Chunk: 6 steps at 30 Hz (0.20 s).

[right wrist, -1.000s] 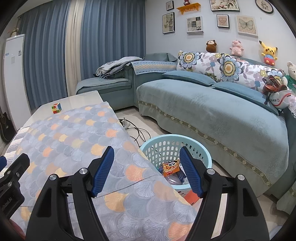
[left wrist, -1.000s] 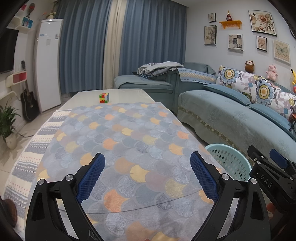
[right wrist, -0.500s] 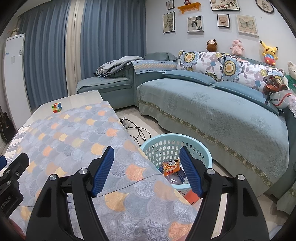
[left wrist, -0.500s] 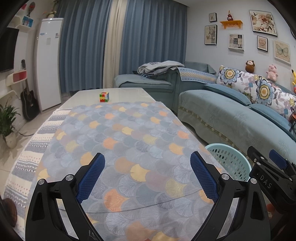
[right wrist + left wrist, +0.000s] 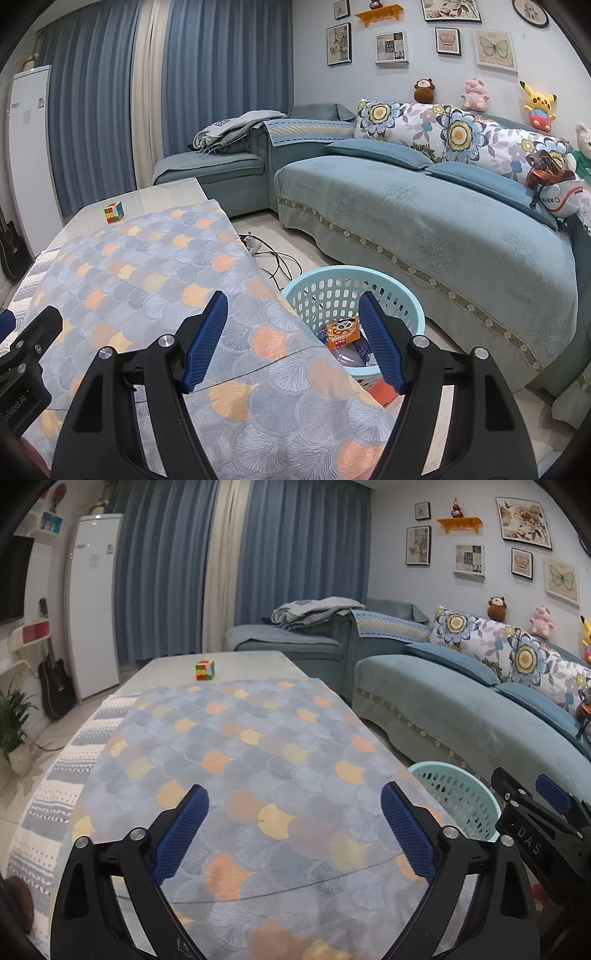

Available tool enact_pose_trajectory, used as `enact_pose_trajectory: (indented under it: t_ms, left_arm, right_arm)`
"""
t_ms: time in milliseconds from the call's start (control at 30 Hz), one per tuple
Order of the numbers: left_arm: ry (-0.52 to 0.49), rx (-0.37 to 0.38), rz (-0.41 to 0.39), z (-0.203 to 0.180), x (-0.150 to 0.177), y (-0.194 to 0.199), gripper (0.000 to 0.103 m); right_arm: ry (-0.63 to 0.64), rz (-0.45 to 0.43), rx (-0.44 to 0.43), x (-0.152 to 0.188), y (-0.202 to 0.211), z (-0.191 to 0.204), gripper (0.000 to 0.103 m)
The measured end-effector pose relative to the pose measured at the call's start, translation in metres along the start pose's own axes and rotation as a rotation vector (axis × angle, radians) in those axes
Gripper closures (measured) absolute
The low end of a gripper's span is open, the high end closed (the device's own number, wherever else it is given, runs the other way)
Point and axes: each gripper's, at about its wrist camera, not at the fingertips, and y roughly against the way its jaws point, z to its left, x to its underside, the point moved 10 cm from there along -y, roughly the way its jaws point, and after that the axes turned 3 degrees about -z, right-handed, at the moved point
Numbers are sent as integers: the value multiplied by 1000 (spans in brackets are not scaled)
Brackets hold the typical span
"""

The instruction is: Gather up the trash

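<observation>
A pale blue perforated basket (image 5: 369, 284) stands on the floor between the table and the sofa; its rim (image 5: 458, 771) also shows in the left wrist view. Inside it lie an orange snack wrapper (image 5: 343, 328) and other crumpled trash. My right gripper (image 5: 291, 306) hovers open over the table's near right corner, nothing between its blue pads, with the basket just beyond. My left gripper (image 5: 293, 794) is open above the scale-patterned tablecloth (image 5: 240, 760), empty. The right gripper's body (image 5: 535, 823) shows at the left view's right edge.
A colourful puzzle cube (image 5: 205, 670) sits at the table's far end. A blue sofa (image 5: 424, 221) with flowered cushions and plush toys runs along the right. Cables and a power strip (image 5: 258, 247) lie on the floor. A white fridge (image 5: 92, 602), guitar and potted plant stand left.
</observation>
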Motion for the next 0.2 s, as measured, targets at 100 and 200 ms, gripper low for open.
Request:
enact_pose_trajectory:
  t_ms: [100, 200]
  left_arm:
    - [29, -1, 14, 6, 1, -1, 9]
    - [40, 1, 18, 8, 2, -1, 9]
  right_arm:
    - [1, 1, 0, 0, 0, 0, 34]
    - [6, 0, 1, 1, -1, 1, 34]
